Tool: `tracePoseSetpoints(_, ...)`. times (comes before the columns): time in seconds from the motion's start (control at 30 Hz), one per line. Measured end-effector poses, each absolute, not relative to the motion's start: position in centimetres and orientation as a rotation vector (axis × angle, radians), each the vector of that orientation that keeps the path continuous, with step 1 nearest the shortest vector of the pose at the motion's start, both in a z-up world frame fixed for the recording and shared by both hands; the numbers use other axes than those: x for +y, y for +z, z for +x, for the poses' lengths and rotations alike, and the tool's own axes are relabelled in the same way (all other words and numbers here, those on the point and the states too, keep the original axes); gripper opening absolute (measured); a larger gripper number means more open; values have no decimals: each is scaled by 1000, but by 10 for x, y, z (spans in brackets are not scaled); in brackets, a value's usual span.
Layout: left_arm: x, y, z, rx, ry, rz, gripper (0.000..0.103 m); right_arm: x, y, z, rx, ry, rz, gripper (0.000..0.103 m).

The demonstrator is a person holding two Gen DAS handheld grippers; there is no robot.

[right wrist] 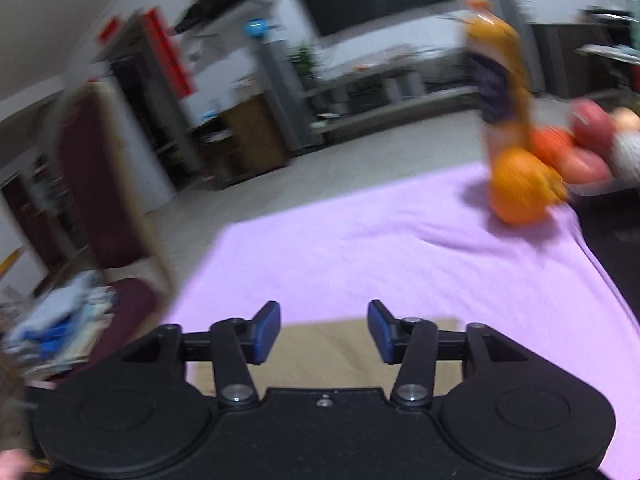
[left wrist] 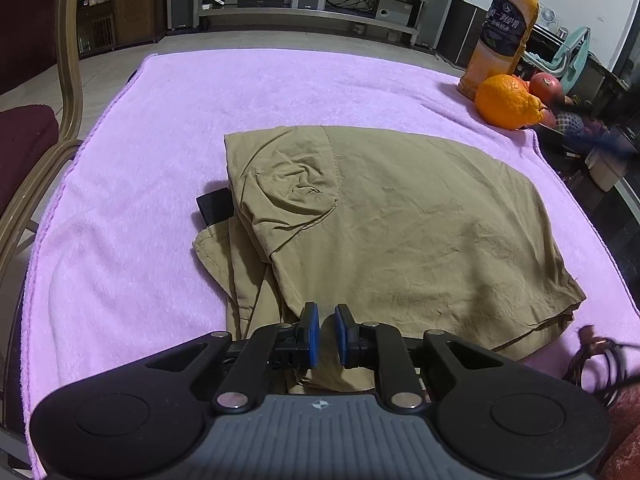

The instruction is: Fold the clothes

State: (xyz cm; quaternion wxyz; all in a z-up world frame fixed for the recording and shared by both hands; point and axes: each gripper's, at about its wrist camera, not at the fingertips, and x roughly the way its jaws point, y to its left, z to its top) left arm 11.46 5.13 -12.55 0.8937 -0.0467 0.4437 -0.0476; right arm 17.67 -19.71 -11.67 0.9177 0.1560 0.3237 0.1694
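Note:
Khaki shorts (left wrist: 392, 216) lie folded on a pink towel (left wrist: 132, 200), a black strap end sticking out at their left edge. My left gripper (left wrist: 327, 330) hovers just above the near edge of the shorts with its blue pads almost together, a narrow gap between them and no cloth in it. My right gripper (right wrist: 324, 330) is open and empty above the shorts (right wrist: 332, 354), which show as a tan band between its fingers. The right wrist view is blurred by motion.
A juice bottle (left wrist: 502, 32), an orange (left wrist: 506, 101) and red fruit (left wrist: 546, 86) stand at the towel's far right corner. A maroon chair (left wrist: 36, 120) stands at the left. A dark cord (left wrist: 600, 360) lies at the near right edge.

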Motion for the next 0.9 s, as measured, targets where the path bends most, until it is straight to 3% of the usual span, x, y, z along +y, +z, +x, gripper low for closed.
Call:
tracePoseSetpoints(0.13,49,-126,114,909,-90,-84,17,-201,-164,195,821,467,591,20)
tracePoseSetpoints(0.27,44,-127,113,892,-87,-38,17,-174,-206,216,1029,680,711,20)
tracePoseSetpoints(0.3,43,-128,113,889,-87,-26,18,-173,-216,221,1059,674,728,16)
tracePoseSetpoints(0.33,43,-129,114,889,-90,-21,17,-175,-225,228,1081,651,748,2)
tracePoseSetpoints(0.37,43,-130,114,888,-93,-17,17,-181,-233,234,1091,630,783,0)
tracePoseSetpoints(0.7,43,-131,116,891,-100,-8,17,-284,-231,242,757,39,863,3)
tracePoseSetpoints(0.9,40,-130,115,882,-91,5,17,-271,-183,215,702,252,773,10)
